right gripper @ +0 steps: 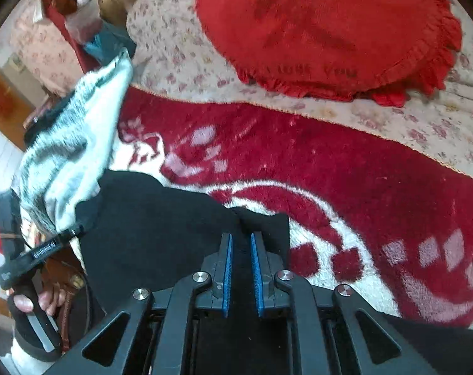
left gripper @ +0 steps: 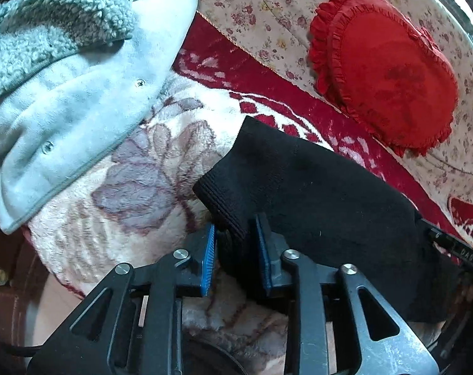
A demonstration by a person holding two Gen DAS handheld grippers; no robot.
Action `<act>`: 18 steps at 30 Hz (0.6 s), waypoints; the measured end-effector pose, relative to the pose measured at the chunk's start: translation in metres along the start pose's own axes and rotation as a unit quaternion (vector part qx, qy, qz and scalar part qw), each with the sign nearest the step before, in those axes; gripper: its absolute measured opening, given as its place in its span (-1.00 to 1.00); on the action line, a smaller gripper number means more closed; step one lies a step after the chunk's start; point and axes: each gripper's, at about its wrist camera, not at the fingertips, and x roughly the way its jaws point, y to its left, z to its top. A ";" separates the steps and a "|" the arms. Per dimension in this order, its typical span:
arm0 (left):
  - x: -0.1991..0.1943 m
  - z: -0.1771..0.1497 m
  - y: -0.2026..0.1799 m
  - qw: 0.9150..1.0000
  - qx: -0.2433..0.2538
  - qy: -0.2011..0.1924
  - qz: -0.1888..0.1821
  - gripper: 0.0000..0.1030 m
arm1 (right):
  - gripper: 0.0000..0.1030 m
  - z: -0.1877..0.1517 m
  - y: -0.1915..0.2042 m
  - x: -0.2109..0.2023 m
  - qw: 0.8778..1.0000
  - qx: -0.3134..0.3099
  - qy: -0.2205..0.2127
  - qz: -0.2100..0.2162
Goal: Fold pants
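Observation:
The black pants (left gripper: 314,193) hang lifted above a red and white fleece blanket (left gripper: 161,168). My left gripper (left gripper: 234,237) is shut on the ribbed hem edge of the pants, with black cloth bunched between its blue pads (left gripper: 208,250). My right gripper (right gripper: 241,250) is shut on another edge of the pants (right gripper: 161,218), with the cloth between its blue pads (right gripper: 227,268). The pants stretch between the two grippers. The left gripper's body (right gripper: 33,256) shows at the left of the right wrist view, held by a hand.
A light blue fleece-lined jacket (left gripper: 64,93) lies at the left on the blanket. A red heart-shaped frilled pillow (left gripper: 386,68) rests on a floral sheet (left gripper: 267,9) behind; it also shows in the right wrist view (right gripper: 327,28). The red blanket (right gripper: 361,168) spreads under the right gripper.

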 end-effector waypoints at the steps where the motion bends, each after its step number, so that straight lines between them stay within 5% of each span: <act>1: -0.004 0.001 0.001 1.000 0.002 -0.002 -0.003 -0.47 | -0.79 -0.001 0.001 -0.008 1.000 0.000 -0.006 0.005; 6: -0.024 0.006 0.005 1.000 0.003 -0.015 0.003 -0.43 | -0.71 -0.010 0.009 -0.043 0.999 -0.027 -0.034 0.001; 9: -0.028 0.005 0.008 1.000 -0.016 -0.005 -0.018 -0.11 | -0.46 -0.024 0.022 -0.053 0.997 -0.038 -0.047 0.039; 18: -0.027 -0.003 0.002 1.000 -0.024 0.001 -0.012 -0.10 | -0.40 -0.057 0.023 -0.062 0.998 -0.039 -0.036 0.032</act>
